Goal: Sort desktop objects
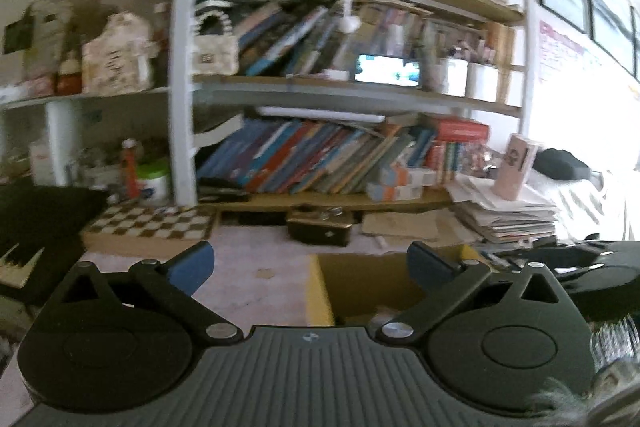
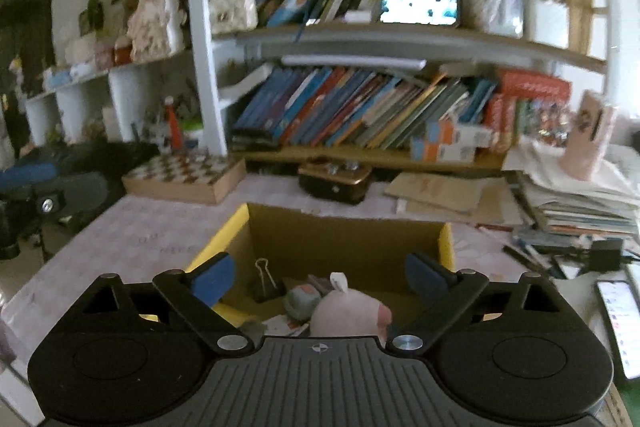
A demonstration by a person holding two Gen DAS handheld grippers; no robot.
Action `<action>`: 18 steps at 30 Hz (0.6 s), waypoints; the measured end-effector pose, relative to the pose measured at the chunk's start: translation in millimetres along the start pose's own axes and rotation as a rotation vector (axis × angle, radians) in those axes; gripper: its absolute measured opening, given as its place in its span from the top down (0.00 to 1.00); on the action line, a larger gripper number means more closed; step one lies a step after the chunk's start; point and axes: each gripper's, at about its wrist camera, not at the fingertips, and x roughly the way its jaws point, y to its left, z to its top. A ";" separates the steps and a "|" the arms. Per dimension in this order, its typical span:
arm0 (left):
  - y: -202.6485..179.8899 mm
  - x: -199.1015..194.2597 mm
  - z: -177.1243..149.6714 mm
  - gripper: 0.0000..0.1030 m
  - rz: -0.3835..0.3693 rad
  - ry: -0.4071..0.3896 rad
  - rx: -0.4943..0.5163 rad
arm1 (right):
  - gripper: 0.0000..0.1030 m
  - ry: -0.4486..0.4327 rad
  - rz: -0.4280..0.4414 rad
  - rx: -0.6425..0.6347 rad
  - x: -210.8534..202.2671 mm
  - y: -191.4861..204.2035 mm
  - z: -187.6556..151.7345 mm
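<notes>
**Several small things already boxed, desk clutter still waiting**

Your left gripper (image 1: 310,263) stands wide with nothing between its fingers; the cardboard box (image 1: 320,291) sits just ahead of it, to its right. Your right gripper (image 2: 318,277) is also wide and empty, hovering above that box (image 2: 446,239), where a binder clip (image 2: 264,281) and pink plush toy (image 2: 344,311) lie. Right of it, pens (image 2: 528,259) and a phone (image 2: 618,323) likely remain.

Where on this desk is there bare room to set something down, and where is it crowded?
Free: the pink desktop left of the cardboard box, bordered behind by the chessboard, and a narrower strip between the box and the dark case. Crowded: the right side, with the paper stack, pens and phone. The box already holds a binder clip and a plush toy.
</notes>
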 end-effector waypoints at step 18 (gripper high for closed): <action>63.5 -109.2 -81.9 0.00 0.160 0.138 0.005 | 0.06 0.084 -0.091 0.090 -75.3 103.1 -101.9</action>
